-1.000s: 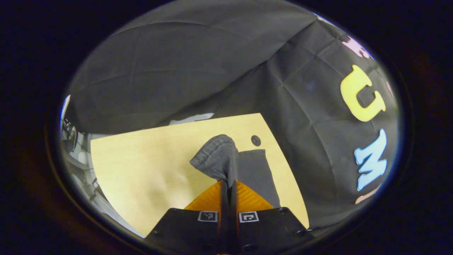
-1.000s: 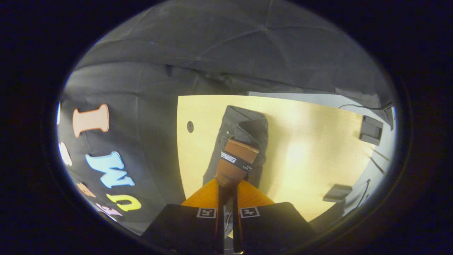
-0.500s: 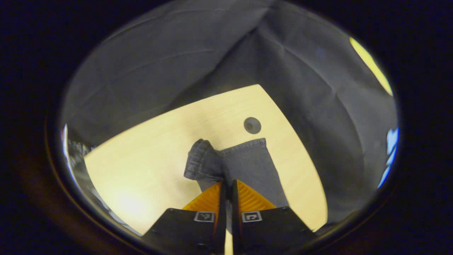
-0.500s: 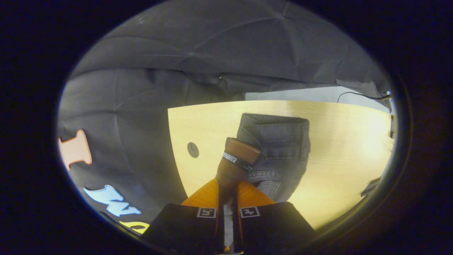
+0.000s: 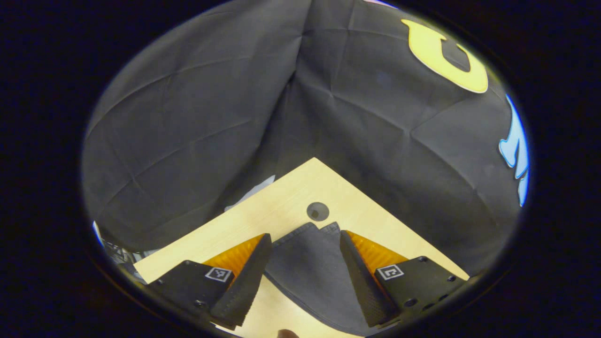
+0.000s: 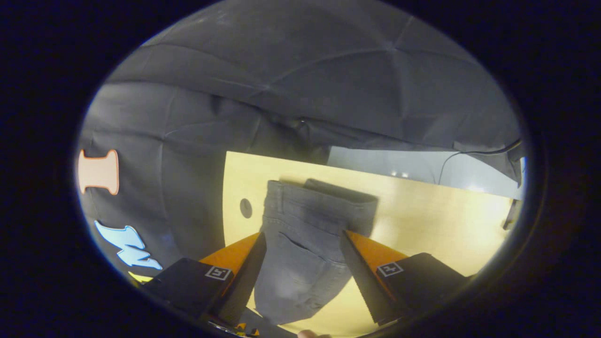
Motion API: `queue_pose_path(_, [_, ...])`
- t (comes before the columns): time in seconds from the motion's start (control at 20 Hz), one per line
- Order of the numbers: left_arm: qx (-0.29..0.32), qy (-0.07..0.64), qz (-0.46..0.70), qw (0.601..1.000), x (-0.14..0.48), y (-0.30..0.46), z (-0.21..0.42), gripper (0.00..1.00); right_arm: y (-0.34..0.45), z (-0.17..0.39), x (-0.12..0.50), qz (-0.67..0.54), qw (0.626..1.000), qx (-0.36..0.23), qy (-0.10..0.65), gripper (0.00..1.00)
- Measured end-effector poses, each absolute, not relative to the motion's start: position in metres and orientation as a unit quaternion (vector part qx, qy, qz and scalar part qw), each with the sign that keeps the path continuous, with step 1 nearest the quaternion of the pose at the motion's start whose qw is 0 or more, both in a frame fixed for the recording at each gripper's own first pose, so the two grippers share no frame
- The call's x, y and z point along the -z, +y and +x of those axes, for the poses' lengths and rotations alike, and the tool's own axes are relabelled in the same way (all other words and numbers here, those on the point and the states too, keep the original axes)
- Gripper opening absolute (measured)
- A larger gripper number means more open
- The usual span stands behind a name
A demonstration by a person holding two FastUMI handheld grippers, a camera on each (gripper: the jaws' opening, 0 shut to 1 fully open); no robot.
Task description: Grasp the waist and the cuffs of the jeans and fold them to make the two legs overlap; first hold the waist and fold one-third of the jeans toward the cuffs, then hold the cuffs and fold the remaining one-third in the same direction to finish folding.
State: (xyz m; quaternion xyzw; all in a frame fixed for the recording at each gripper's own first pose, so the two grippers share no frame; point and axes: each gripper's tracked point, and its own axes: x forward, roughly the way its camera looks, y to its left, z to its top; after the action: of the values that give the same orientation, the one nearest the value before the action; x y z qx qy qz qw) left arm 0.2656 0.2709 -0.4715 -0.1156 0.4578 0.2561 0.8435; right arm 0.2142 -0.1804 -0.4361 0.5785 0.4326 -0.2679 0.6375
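Both claws have let go since the earlier frames: a moment ago each was pinched tight on a bunch of denim, the left on the cuffs and the right on the waist with its brown patch, and now both stand wide apart with nothing between their fingers. In the left gripper view the left claw (image 5: 305,256) is spread open at the bottom of the frame, and the jeans (image 5: 312,270) lie flat on the pale wooden table (image 5: 291,197) between and beyond its fingers, their far edge ending just short of a small round hole (image 5: 317,211) in the table near its corner at the centre of the frame. The raised fold of cuff seen before now lies down flat. In the right gripper view the right claw (image 6: 303,263) is likewise open at the bottom of the frame; the jeans (image 6: 305,234) rest flat on the table (image 6: 422,216) as a folded bundle running from the lower centre up to mid-frame, with a back pocket showing and a second layer peeking out along the far edge. The hole (image 6: 245,208) sits just left of the bundle, close to the table's left edge. A pale grey surface (image 6: 389,164) runs behind the table at the upper right.
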Motion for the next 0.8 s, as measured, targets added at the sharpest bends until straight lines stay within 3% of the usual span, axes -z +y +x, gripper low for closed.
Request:
queue_pose_path(0.05, [-0.251,0.46,-0.121,0.843,0.476,0.269,0.257,0.96,-0.182,0.2,0.44,0.583,0.628,0.276,0.436,0.96])
queue_pose_path(0.2, [-0.205,0.48,-0.165,0.837,0.484,0.253,0.231,0.92,-0.18,0.173,0.452,0.597,0.603,0.288,0.443,0.96])
queue_pose_path(0.3, [-0.177,0.471,-0.176,0.846,0.47,0.247,0.221,0.98,-0.18,0.167,0.457,0.607,0.593,0.295,0.438,0.96])
queue_pose_path(0.35, [-0.166,0.464,-0.172,0.853,0.464,0.247,0.217,1.0,-0.181,0.169,0.46,0.608,0.594,0.298,0.434,0.96])
queue_pose_path(0.4, [-0.159,0.457,-0.162,0.86,0.455,0.245,0.209,0.94,-0.182,0.173,0.462,0.605,0.598,0.3,0.432,0.96])
queue_pose_path(0.65, [-0.145,0.41,-0.173,0.883,0.378,0.217,0.133,0.97,-0.159,0.202,0.49,0.572,0.619,0.286,0.455,0.96])
queue_pose_path(0.7, [-0.144,0.403,-0.187,0.884,0.37,0.217,0.116,0.93,-0.146,0.205,0.503,0.563,0.618,0.282,0.47,1.0])
queue_pose_path(0.8, [-0.148,0.396,-0.2,0.884,0.363,0.211,0.086,0.97,-0.138,0.217,0.508,0.567,0.621,0.275,0.466,0.87])
